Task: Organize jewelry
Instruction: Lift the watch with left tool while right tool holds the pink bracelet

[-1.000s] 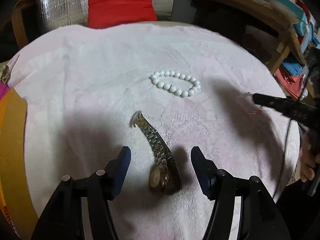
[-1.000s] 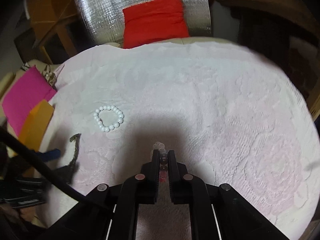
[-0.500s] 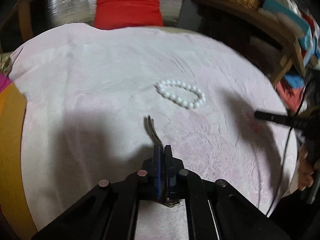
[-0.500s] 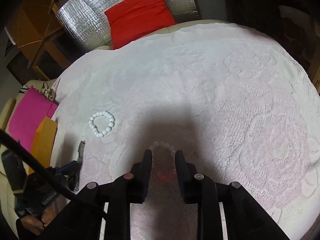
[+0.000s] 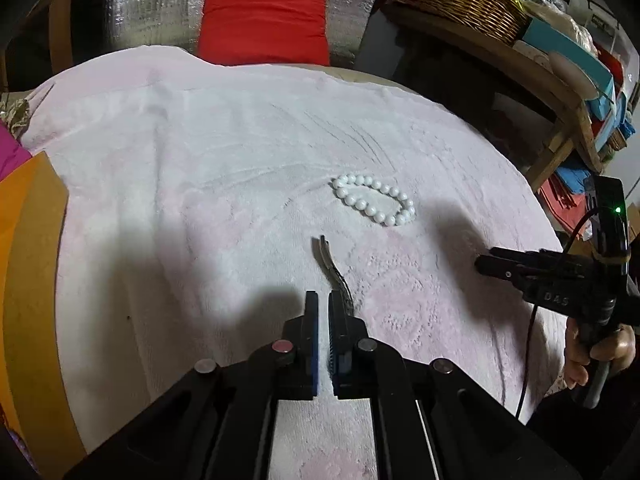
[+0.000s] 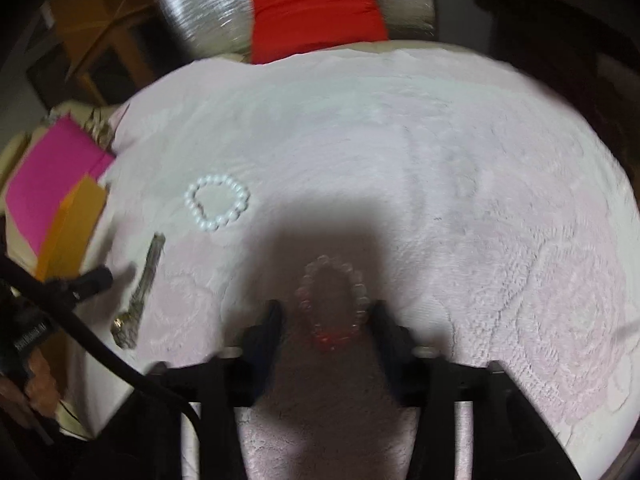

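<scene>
Right wrist view: clear bead bracelet (image 6: 332, 300) lies untouched between the right gripper's (image 6: 326, 314) spread jaws.

White cloth (image 5: 240, 140): pearl bracelet (image 5: 374, 199), clear bracelet (image 6: 334, 300).

White bead bracelet (image 5: 374, 199), metal watch (image 5: 334, 270), clear bracelet (image 6: 334, 300) flat on cloth.

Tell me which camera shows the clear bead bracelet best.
The right wrist view: the clear bead bracelet lies whole, though blurred, between the right gripper's open fingers. The left wrist view shows none of it.
</scene>
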The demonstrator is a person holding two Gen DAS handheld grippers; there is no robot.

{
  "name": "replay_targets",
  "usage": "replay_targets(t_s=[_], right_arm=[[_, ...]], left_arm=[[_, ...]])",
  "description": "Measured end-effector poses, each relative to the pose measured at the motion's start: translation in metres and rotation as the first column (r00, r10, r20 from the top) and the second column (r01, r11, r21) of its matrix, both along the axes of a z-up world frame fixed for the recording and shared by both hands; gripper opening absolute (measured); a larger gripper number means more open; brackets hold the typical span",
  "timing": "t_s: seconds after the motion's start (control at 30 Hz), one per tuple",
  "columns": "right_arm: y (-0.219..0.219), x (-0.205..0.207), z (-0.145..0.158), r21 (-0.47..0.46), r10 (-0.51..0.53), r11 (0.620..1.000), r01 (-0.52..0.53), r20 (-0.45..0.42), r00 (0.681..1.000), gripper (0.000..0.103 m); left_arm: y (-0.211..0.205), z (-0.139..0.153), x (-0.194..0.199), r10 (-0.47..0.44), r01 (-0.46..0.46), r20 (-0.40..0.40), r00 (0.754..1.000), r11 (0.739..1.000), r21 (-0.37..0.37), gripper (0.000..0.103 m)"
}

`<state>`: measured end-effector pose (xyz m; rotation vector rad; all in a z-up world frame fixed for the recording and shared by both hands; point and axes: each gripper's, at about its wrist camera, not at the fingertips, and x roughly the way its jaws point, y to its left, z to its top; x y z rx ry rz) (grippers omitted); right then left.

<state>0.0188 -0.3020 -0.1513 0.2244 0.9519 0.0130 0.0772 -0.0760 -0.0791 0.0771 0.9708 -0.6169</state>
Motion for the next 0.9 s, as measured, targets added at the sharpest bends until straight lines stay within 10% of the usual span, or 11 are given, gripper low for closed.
replay_targets(t_s=[0.1, 0.27, 0.43, 0.63, 0.9], right_arm=[[0.007, -0.001, 0.0, -0.044, 0.018, 0.999, -0.017, 0.012, 1.0, 0.015], [0.007, -0.005, 0.006, -0.095, -0.018, 0.995, 0.024, 0.055, 0.998, 0.008], [-0.018, -0.007, 0.011, -0.022, -0.085, 0.996, 0.086, 0.069, 0.994, 0.008], [-0.031, -0.01, 0.008, 0.013, -0.096, 0.995, 0.095, 0.044, 0.994, 0.008], [-0.037, -0.012, 0.004, 0.049, -0.101, 0.994, 0.1, 0.021, 0.995, 0.008]], left_arm=[[-0.004, -0.002, -0.002, -0.015, 0.015, -0.009, 1.0, 1.0, 0.016, 0.011], [-0.009, -0.004, -0.005, -0.047, 0.048, -0.014, 0.999, 0.999, 0.026, 0.053], [-0.023, -0.011, -0.009, -0.092, 0.094, -0.03, 0.995, 0.994, 0.048, 0.06], [-0.038, -0.023, -0.01, -0.105, 0.106, -0.016, 0.994, 0.989, 0.102, 0.059], [-0.042, -0.027, -0.002, -0.064, 0.066, -0.016, 0.998, 0.993, 0.101, 0.009]])
